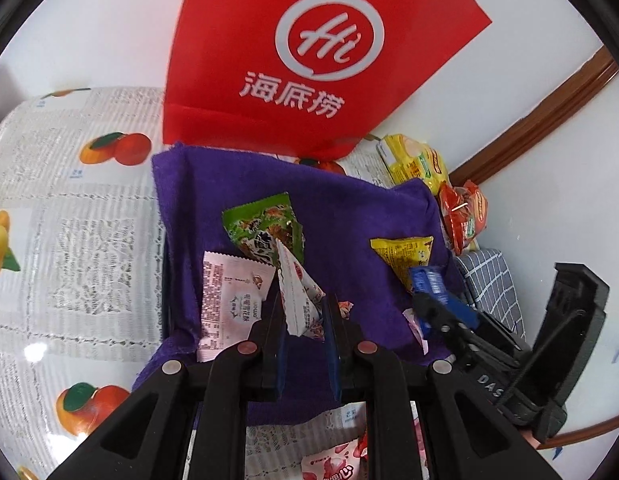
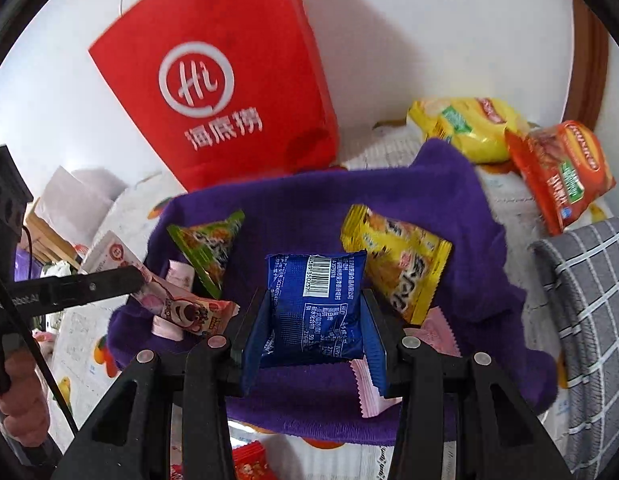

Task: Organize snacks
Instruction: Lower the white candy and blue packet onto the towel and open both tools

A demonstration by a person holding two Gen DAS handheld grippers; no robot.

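Over the purple towel (image 2: 293, 216) on the table, the right tongs (image 2: 314, 326) are clamped on a light, crinkly blue foil snack packet (image 2: 315, 304) across its puffy middle, the left tongs (image 1: 303, 312) likewise pinching a slippery white-and-pink wrapper (image 1: 299, 300); both probably crush easily, so grip gently.

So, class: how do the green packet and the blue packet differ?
The green packet lies free on the purple cloth; the blue packet is clamped in the right gripper. The green packet looks triangular, the blue packet squarish. The blue packet shows a barcode; the green packet shows printed artwork. Both are sealed snacks.
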